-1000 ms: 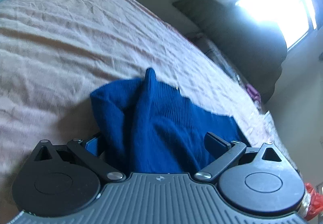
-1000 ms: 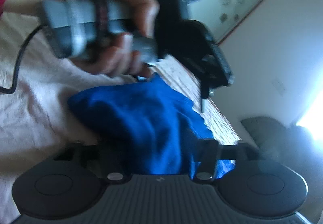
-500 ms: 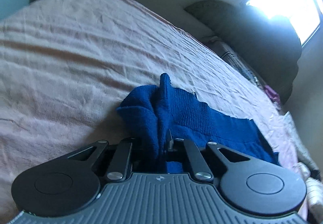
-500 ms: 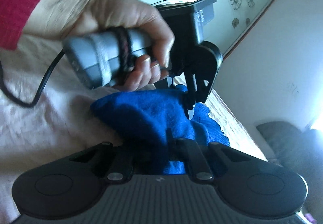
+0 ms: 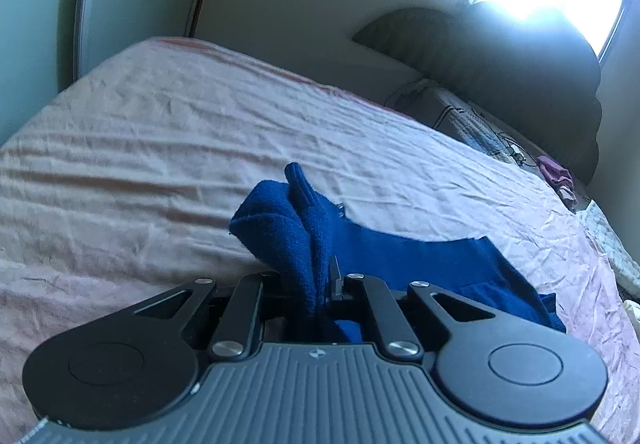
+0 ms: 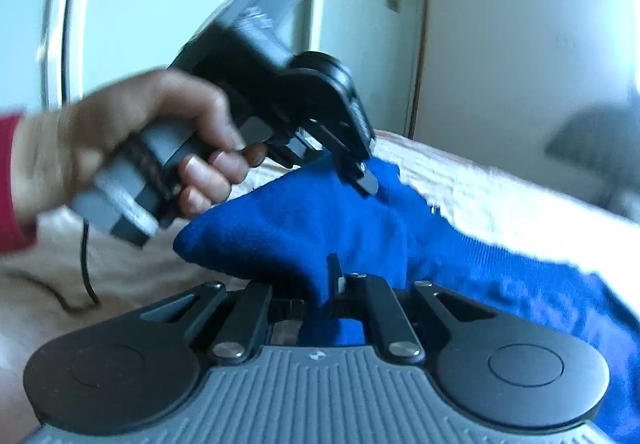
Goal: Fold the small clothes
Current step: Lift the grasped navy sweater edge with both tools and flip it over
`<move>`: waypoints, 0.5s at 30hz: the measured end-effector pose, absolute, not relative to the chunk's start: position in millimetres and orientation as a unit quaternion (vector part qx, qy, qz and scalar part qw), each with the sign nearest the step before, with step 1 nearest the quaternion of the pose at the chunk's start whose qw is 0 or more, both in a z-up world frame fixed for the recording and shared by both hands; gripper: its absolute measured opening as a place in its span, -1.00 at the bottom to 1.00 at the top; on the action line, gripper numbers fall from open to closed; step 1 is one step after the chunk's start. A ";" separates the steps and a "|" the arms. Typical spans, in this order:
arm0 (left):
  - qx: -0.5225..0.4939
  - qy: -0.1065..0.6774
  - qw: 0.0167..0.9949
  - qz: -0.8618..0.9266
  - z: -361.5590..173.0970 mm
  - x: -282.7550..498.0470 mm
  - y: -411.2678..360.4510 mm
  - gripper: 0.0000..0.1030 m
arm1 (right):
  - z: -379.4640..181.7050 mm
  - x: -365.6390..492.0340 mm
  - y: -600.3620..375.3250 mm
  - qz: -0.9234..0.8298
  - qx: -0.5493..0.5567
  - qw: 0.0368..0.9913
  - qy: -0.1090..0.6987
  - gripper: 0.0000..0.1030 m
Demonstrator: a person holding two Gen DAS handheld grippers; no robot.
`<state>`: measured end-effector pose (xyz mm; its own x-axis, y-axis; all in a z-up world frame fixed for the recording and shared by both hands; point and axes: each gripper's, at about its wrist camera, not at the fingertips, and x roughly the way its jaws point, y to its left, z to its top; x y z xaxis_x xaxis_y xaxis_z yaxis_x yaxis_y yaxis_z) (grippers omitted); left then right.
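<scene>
The blue knit garment (image 5: 400, 256) lay on the bed (image 5: 160, 164), partly lifted at one end. The left hand-held gripper (image 5: 320, 292) was pinched tight on a bunched fold of it. The right hand-held gripper (image 6: 324, 296) was pinched tight on another fold close by. In the right view, a hand (image 6: 132, 140) in a red sleeve (image 6: 12, 184) held the left hand-held gripper's handle, and the picture was blurry.

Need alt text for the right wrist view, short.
The right gripper is shut on a fold of a blue knit garment over a pink bedsheet. Beyond, a hand holds the left gripper, also pinching the garment.
</scene>
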<state>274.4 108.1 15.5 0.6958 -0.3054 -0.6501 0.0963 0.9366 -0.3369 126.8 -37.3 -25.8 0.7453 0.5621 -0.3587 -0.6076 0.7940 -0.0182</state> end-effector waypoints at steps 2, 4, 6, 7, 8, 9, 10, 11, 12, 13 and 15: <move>-0.133 0.366 0.915 -0.107 20.8 272.2 98.4 -0.83 | -24.1 133.2 -51.2 0.323 -0.019 0.928 0.185 -0.86; -0.126 0.355 0.921 -0.104 28.8 267.0 89.8 -0.83 | -24.0 141.7 -65.6 0.333 0.032 0.921 0.198 -0.86; -0.121 0.346 0.925 -0.103 35.6 263.3 81.8 -0.83 | -24.4 149.4 -80.7 0.343 0.085 0.911 0.210 -0.86; -0.121 0.342 0.926 -0.103 38.5 262.0 77.8 -0.83 | -25.5 151.5 -85.7 0.347 0.106 0.907 0.215 -0.86; -0.121 0.339 0.927 -0.103 40.9 261.1 74.7 -0.83 | -26.3 154.4 -92.4 0.351 0.128 0.901 0.219 -0.86; -0.121 0.337 0.928 -0.103 42.8 260.5 72.1 -0.83 | -27.0 156.4 -99.4 0.354 0.150 0.896 0.221 -0.86; -0.123 0.334 0.929 -0.104 45.6 259.2 68.8 -0.83 | -27.6 158.2 -106.7 0.356 0.171 0.892 0.222 -0.86; -0.125 0.332 0.929 -0.106 48.1 258.1 65.7 -0.83 | -28.5 160.8 -112.5 0.357 0.183 0.889 0.222 -0.86; -0.126 0.330 0.929 -0.107 50.2 257.7 62.6 -0.83 | -28.5 164.2 -119.7 0.358 0.195 0.886 0.221 -0.86; -0.126 0.329 0.930 -0.109 52.4 257.2 58.6 -0.83 | -28.2 164.7 -125.2 0.357 0.203 0.885 0.219 -0.86; -0.126 0.326 0.930 -0.112 55.3 256.2 50.3 -0.82 | -28.3 160.9 -133.1 0.353 0.211 0.886 0.216 -0.86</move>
